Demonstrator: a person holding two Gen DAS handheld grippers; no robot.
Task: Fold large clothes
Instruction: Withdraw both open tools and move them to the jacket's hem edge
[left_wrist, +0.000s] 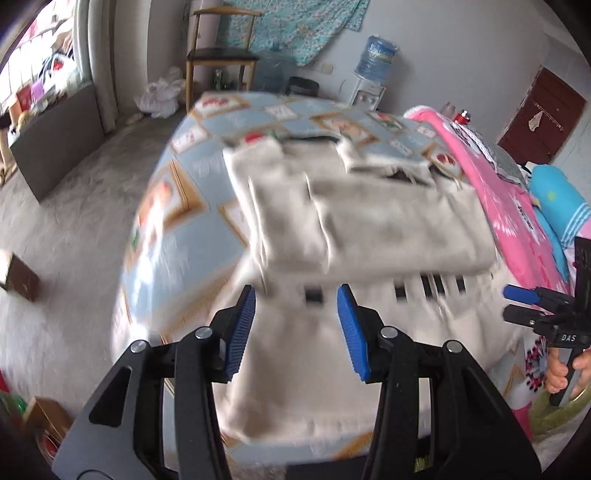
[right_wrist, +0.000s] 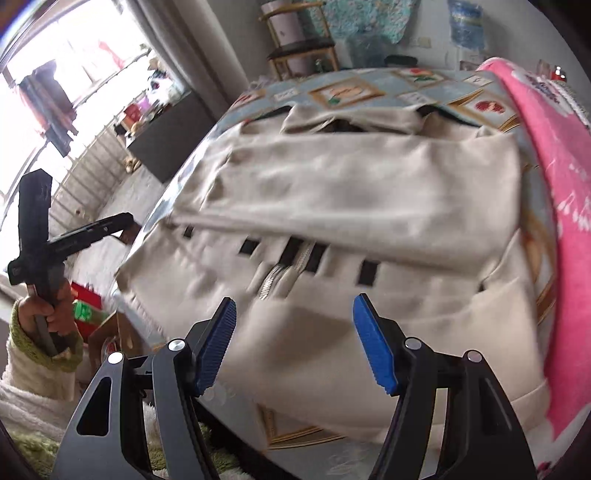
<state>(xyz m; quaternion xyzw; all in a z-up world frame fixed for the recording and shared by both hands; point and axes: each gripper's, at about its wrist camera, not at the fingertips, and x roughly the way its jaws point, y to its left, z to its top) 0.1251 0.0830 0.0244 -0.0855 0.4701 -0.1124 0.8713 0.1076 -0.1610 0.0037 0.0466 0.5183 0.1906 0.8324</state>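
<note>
Patterned bed, one beige jacket, two gaping claws.

We see the left gripper as black plastic arms with triangular cut-outs, round silver screws at the joints and ribbed blue pads. The right gripper looks the same; seen from the left camera, its black frame bears white letters, perhaps "DAS". The left hand is bare skin, with a fuzzy green cuff over a cream fleece sleeve.
</note>
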